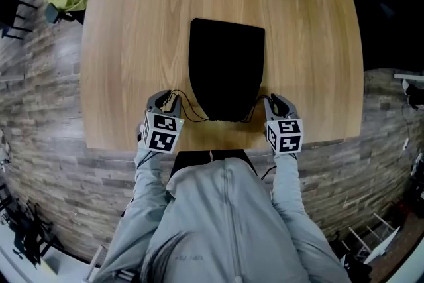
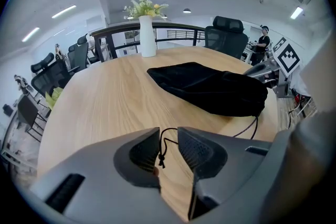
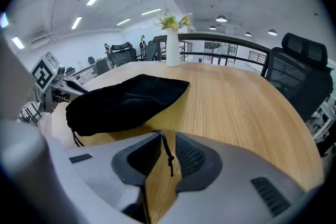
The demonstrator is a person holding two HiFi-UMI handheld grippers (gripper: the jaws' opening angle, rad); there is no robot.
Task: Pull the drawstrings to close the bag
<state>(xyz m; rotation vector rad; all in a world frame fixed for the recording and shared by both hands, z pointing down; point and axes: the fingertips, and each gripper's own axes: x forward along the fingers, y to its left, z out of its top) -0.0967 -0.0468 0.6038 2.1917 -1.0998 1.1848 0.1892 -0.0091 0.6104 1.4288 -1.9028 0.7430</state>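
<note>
Dangling loose between the parted jaws of left gripper (image 2: pixel 168 135) and right gripper (image 3: pixel 168 137) are the drawstrings (image 2: pixel 163 147) (neither pinched); the black bag (image 1: pixel 226 69) lies flat between them.

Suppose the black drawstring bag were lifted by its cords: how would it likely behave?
Probably floppy: the black drawstring bag lies slumped on the table, so it should sag and fold when raised. It seems light, since it lies low with no hard outline inside. Its thin cords curl loosely, so they might slip unless pinched firmly.
</note>
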